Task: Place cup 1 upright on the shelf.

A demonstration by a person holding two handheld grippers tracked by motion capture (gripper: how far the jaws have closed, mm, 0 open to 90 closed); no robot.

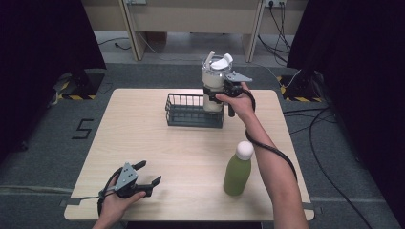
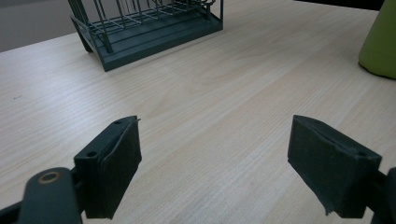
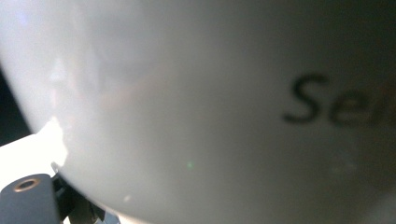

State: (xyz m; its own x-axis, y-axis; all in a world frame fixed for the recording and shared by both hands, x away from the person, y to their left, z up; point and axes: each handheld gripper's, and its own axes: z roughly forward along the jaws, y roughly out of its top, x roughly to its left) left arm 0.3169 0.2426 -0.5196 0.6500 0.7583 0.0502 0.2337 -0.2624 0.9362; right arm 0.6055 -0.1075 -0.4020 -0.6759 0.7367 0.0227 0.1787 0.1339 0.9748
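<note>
Jaws of right gripper [image 1: 220, 92] clamp white bottle [image 1: 214, 81] above wire basket [image 1: 184, 113]; green bottle [image 1: 238, 170] nearby

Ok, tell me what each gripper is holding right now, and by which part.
The right gripper clamps the white tumbler around its mid body, at the wire basket's right end. The left gripper is open, holding nothing.

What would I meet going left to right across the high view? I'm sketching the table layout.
Left hand-held gripper → wire basket → white bottle held by the right hand-held gripper → green bottle.
</note>
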